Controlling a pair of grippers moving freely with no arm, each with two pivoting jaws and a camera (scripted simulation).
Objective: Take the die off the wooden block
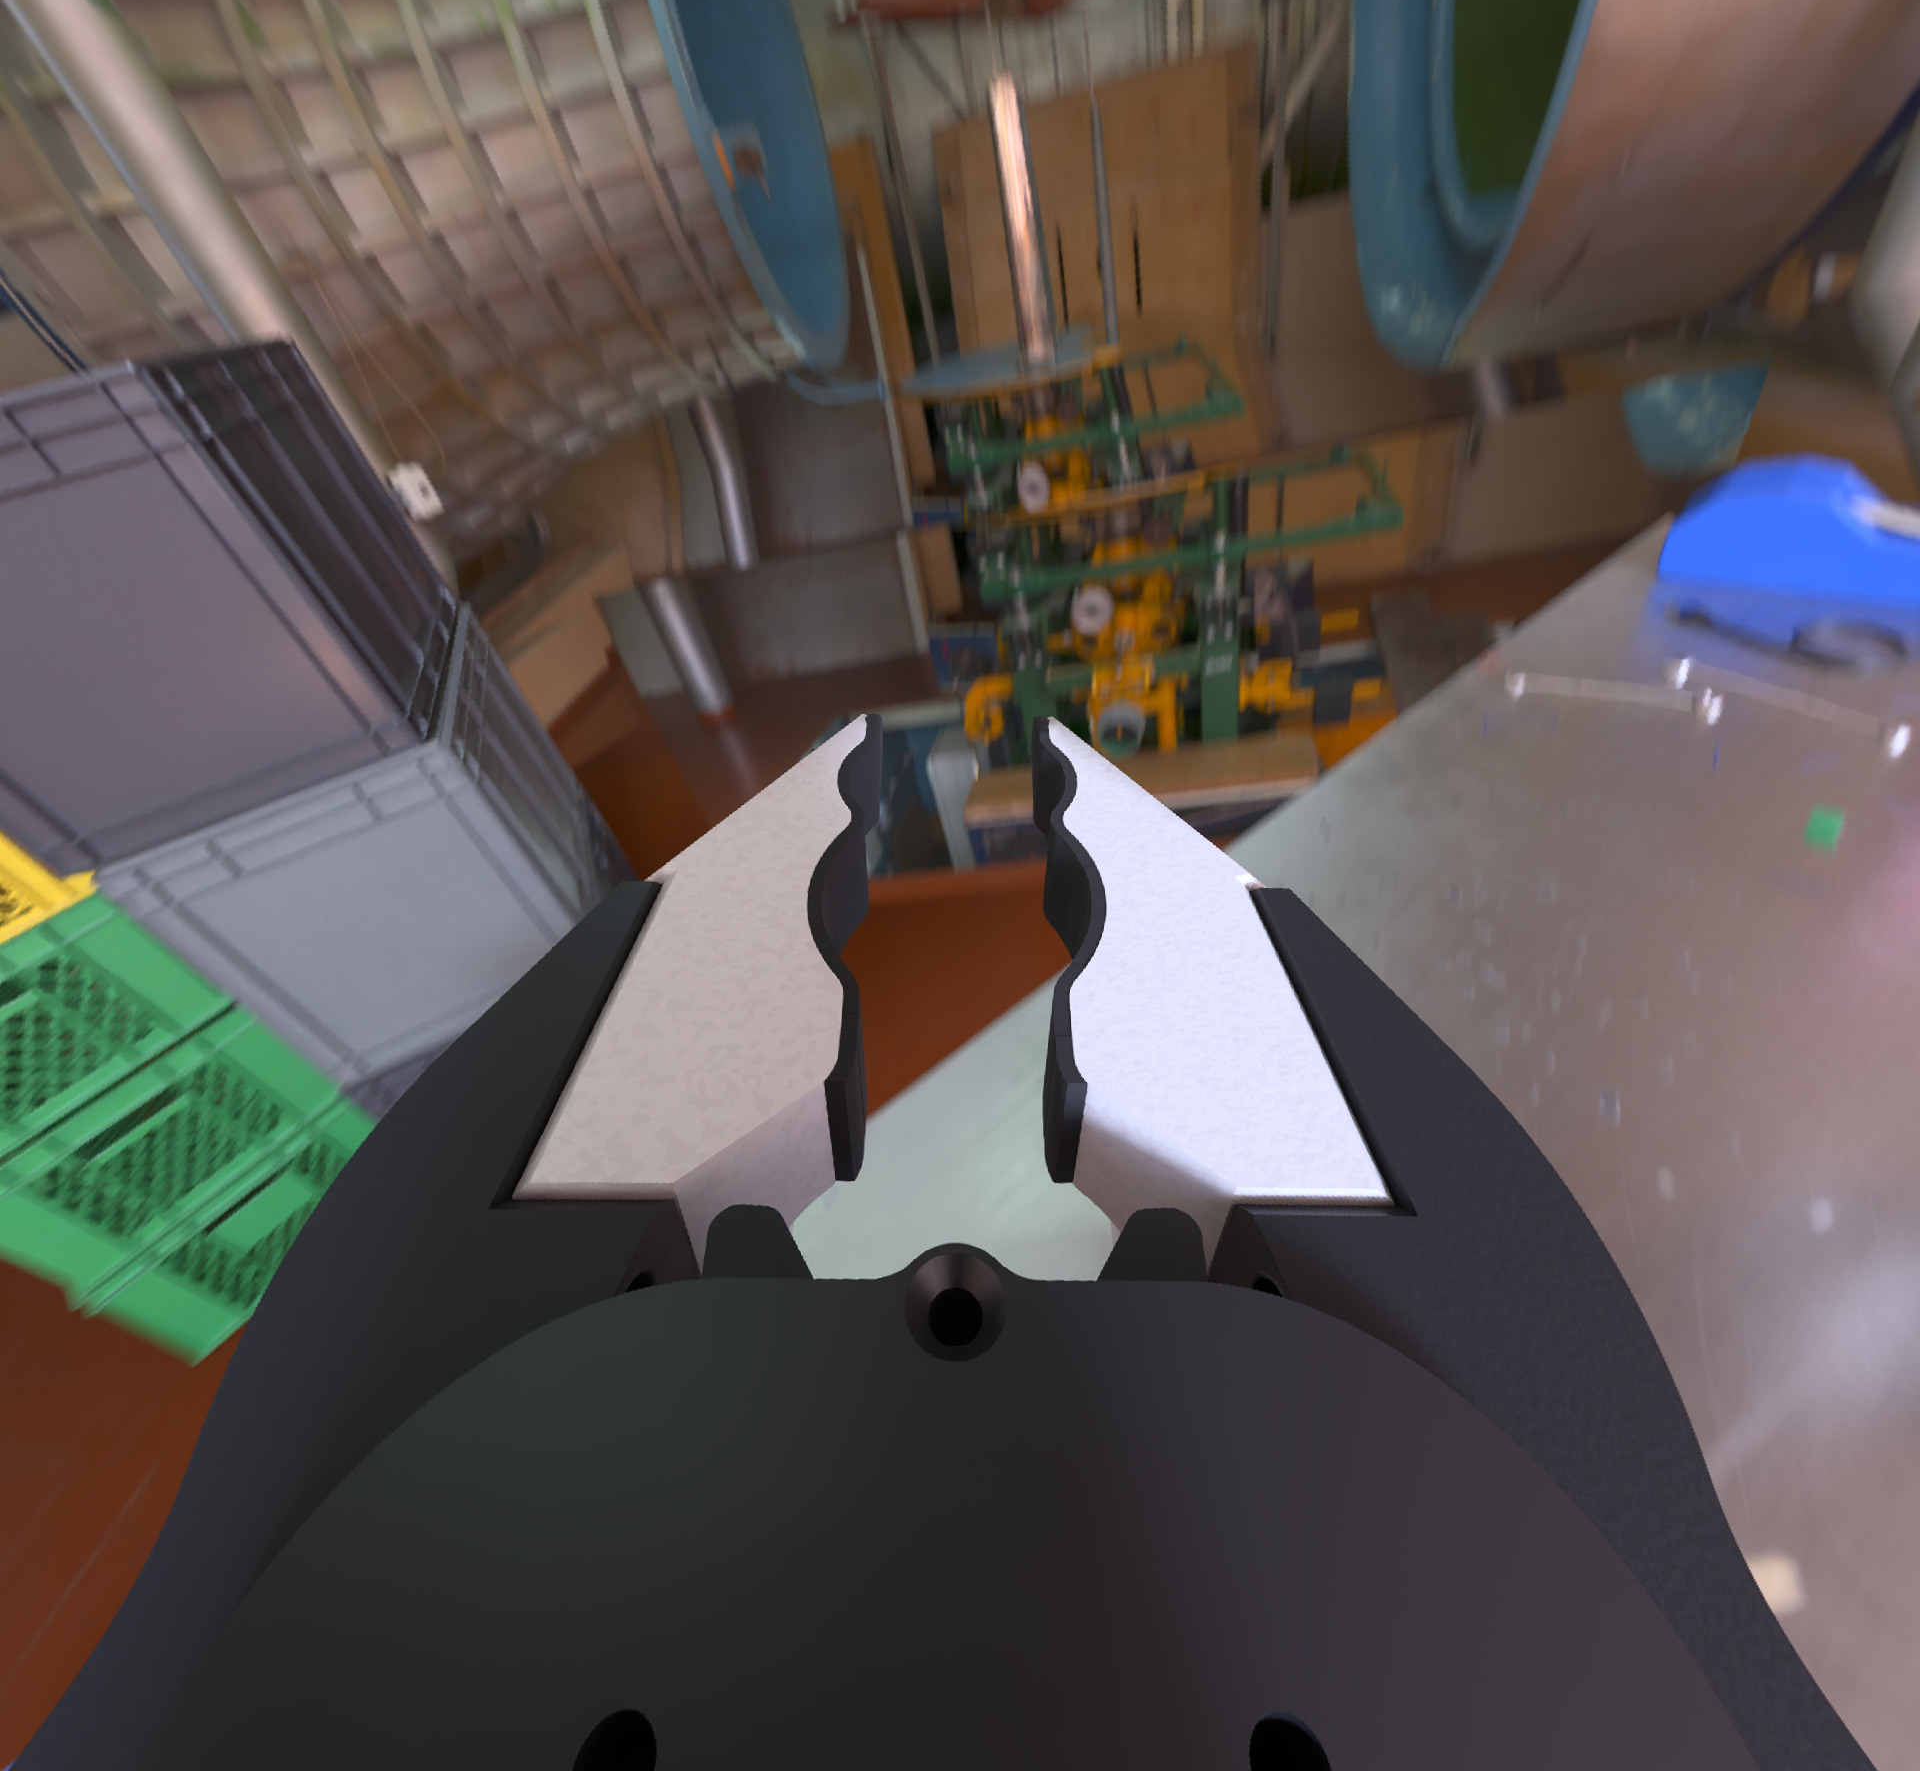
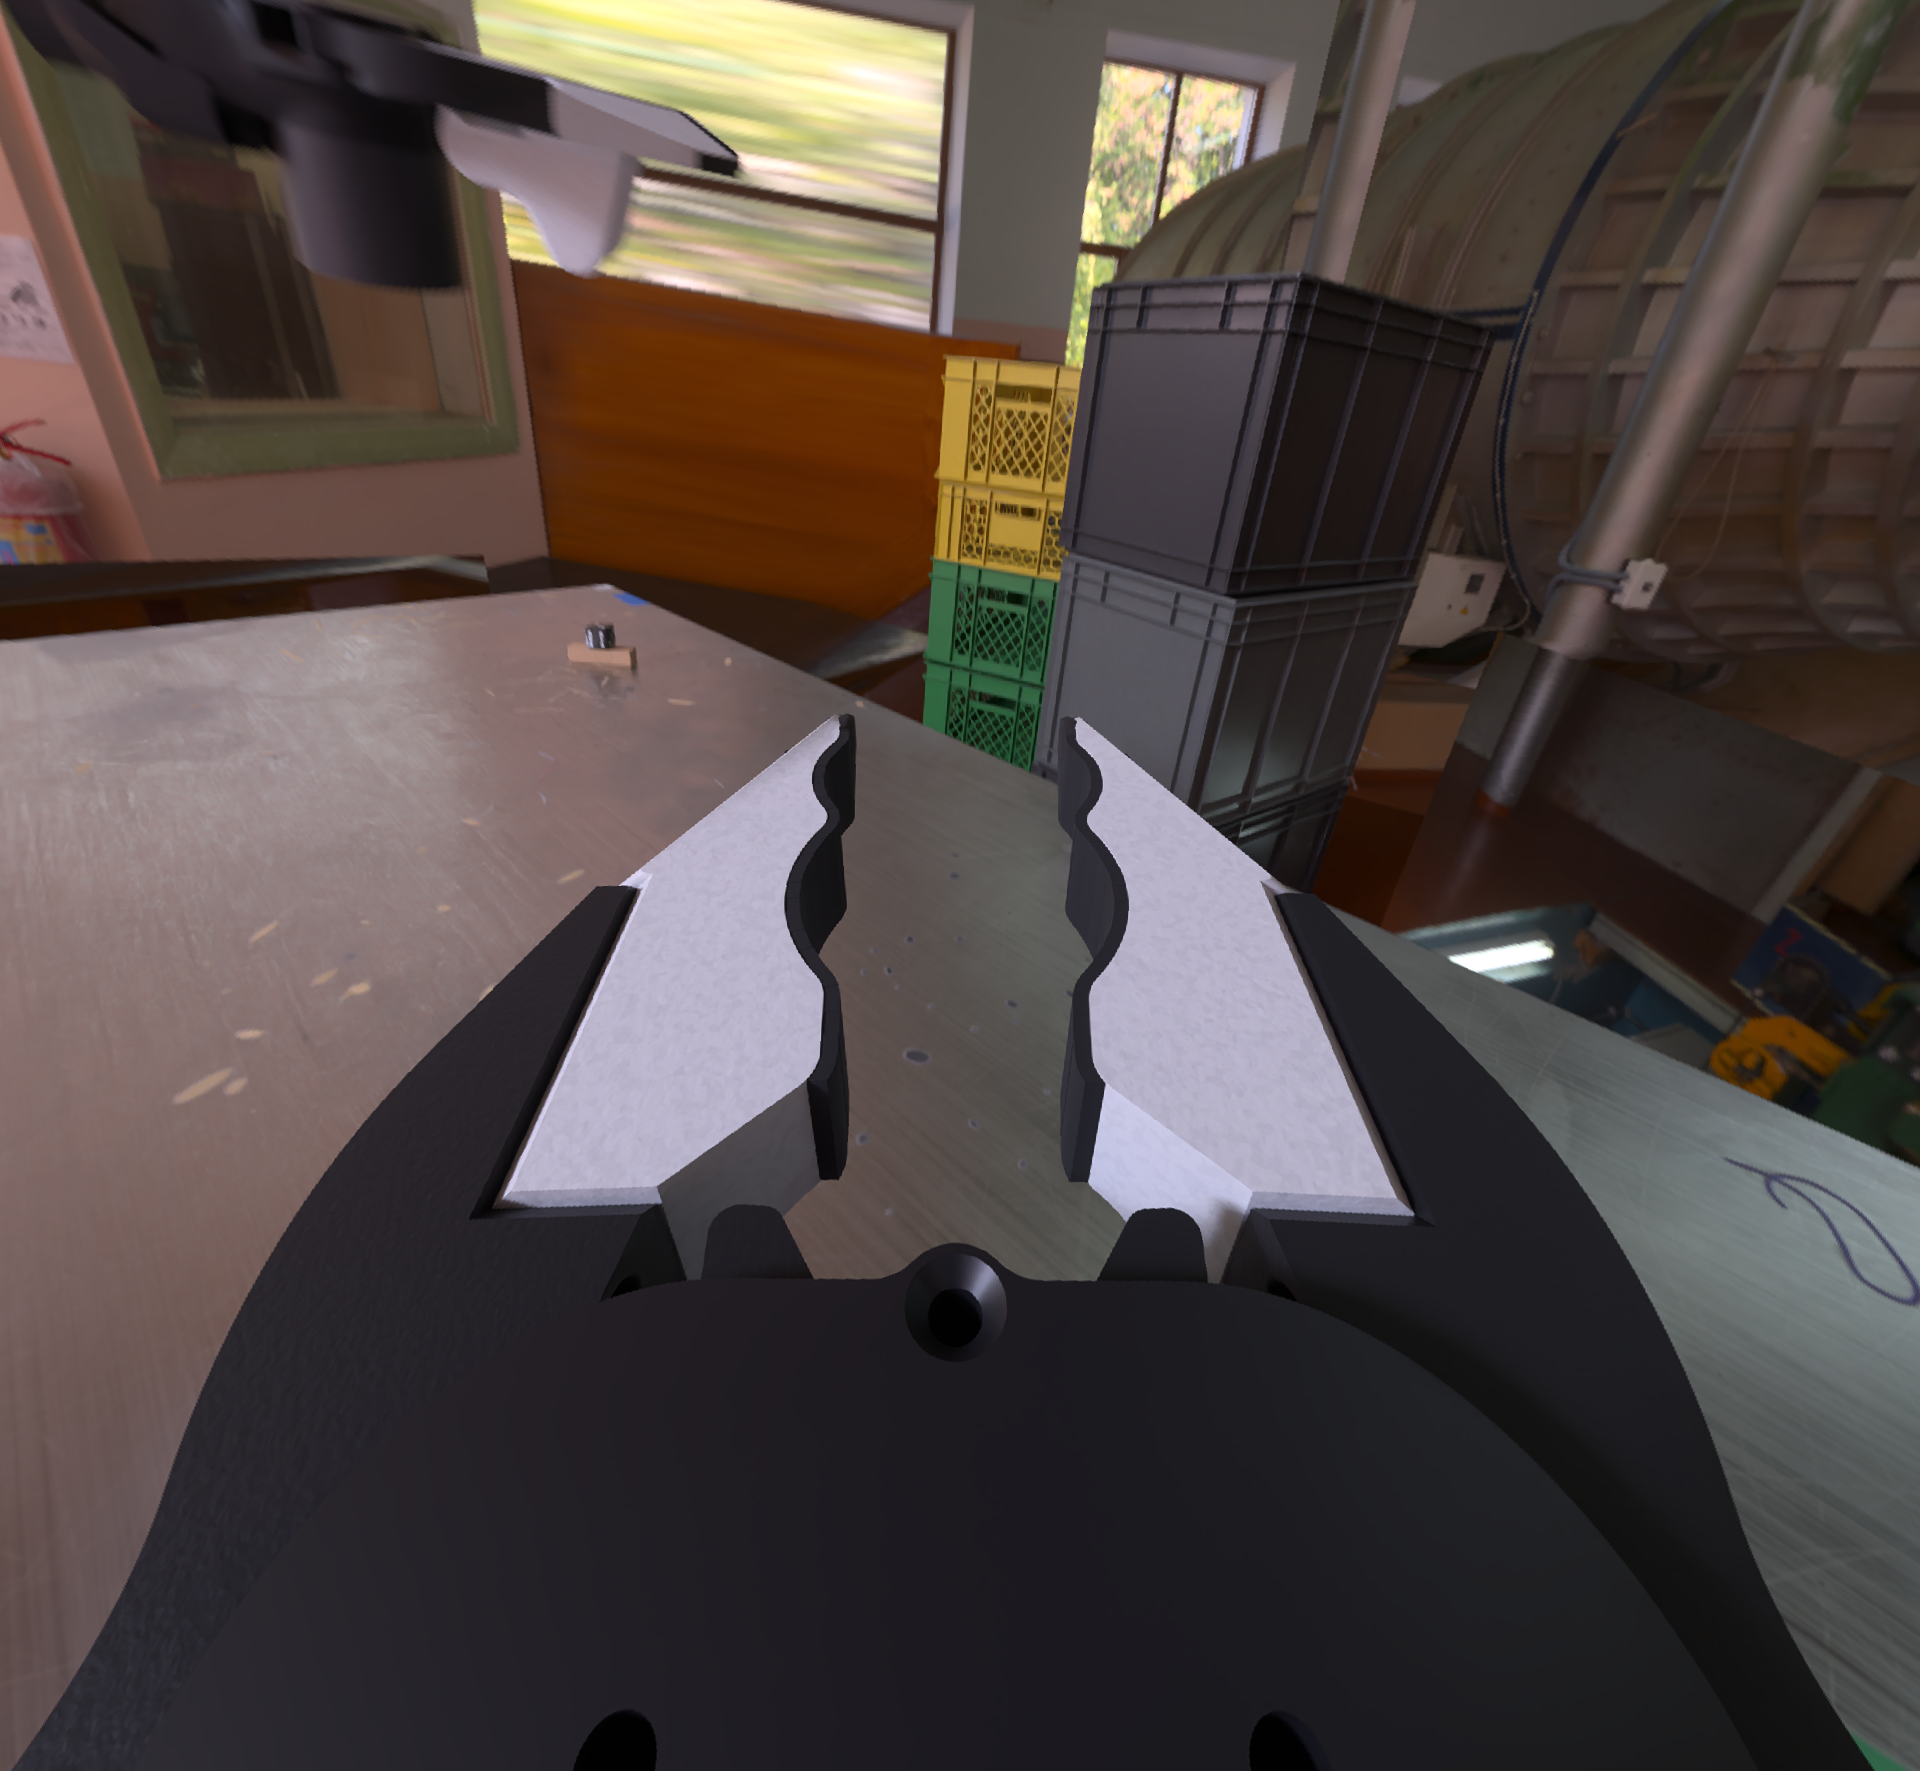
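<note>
Small dark die point(image 2: 596, 634) sits on a flat wooden block point(image 2: 602, 654) far across the metal table point(image 2: 312, 838), block's long axis roughly left-right; die faces too small to tell. Right gripper point(image 2: 956, 745) and left gripper point(image 1: 956, 745) both spread, holding nothing. Stacked grey crates point(image 2: 1247, 526) and yellow-green crates point(image 2: 997, 558) stand beyond the table edge; blue toy car point(image 1: 1787, 558) and small green cube point(image 1: 1824, 828) on table in the left wrist view; blue pen scribble point(image 2: 1849, 1233) unreadable.

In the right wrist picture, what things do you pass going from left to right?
Red fire extinguisher → small wooden block with the dark die on top → stacked yellow and green lattice crates → stacked dark grey plastic crates → grey metal pipe.
</note>
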